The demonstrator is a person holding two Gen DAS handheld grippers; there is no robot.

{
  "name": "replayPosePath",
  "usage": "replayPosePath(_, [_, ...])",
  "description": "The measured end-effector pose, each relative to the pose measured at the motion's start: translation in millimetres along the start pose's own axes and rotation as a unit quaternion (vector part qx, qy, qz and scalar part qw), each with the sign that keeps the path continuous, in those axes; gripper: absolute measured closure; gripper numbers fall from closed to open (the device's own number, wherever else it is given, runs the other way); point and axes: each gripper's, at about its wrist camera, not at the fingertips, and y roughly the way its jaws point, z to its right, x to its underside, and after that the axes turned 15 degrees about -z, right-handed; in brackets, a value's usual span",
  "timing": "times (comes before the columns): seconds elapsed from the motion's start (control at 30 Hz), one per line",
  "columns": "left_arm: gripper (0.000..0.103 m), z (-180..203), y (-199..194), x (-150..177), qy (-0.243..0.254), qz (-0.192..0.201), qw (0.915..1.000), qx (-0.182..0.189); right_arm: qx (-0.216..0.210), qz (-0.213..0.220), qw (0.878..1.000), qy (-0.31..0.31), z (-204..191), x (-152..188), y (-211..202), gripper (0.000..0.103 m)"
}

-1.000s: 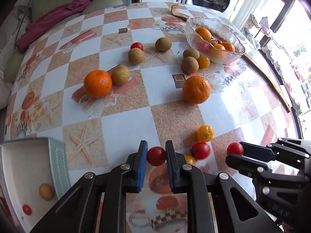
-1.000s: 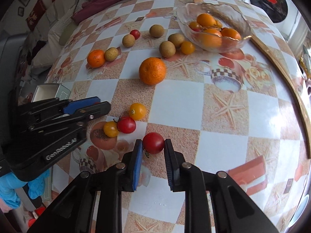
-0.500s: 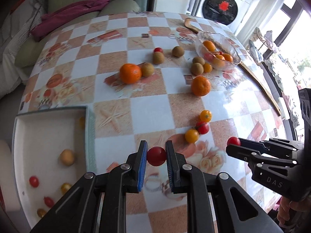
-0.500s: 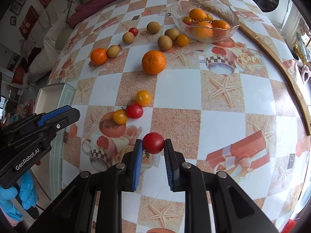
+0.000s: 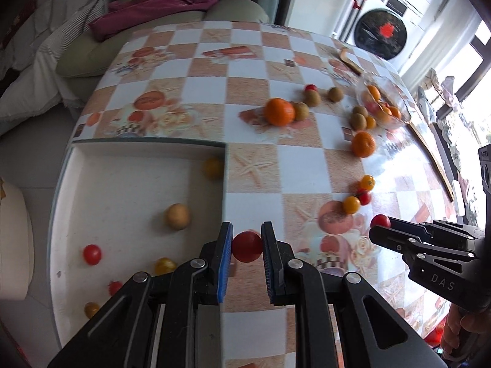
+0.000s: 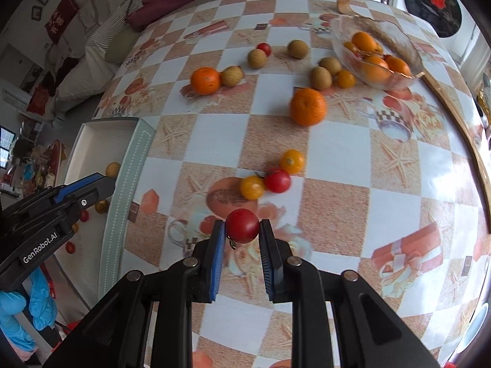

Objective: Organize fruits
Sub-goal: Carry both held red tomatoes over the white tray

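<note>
My left gripper (image 5: 246, 247) is shut on a red cherry tomato (image 5: 246, 246), held in the air beside the right wall of the white tray (image 5: 122, 181). My right gripper (image 6: 241, 227) is shut on a second red cherry tomato (image 6: 242, 225), held above the table; it shows in the left wrist view (image 5: 380, 222) too. The tray holds several small tomatoes and a brown fruit (image 5: 177, 216). Two yellow tomatoes (image 6: 252, 187) (image 6: 292, 161) and a red one (image 6: 277, 181) lie together on the table.
Two oranges (image 6: 307, 106) (image 6: 205, 80), several brown fruits and a small red tomato (image 6: 264, 48) lie farther back. A glass bowl (image 6: 377, 52) with oranges stands at the far right. A sofa with a purple cloth (image 5: 159, 6) is beyond the table.
Both grippers have lifted and moved left, each still holding its tomato. The left one has come close to the tray, which fills more of its view.
</note>
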Motion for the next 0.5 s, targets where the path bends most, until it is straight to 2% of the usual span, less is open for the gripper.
replayPosePath(0.27, [0.083,-43.5,-11.2,7.4,-0.037,0.015,0.9992,-0.006,-0.003,-0.004,0.999,-0.038,-41.3,-15.9,3.8,0.079])
replayPosePath(0.5, [0.083,-92.4,-13.0,7.0,-0.074,0.022,0.9967,-0.025,-0.013,-0.005,0.997,-0.074,-82.5,-34.6,8.0,0.079])
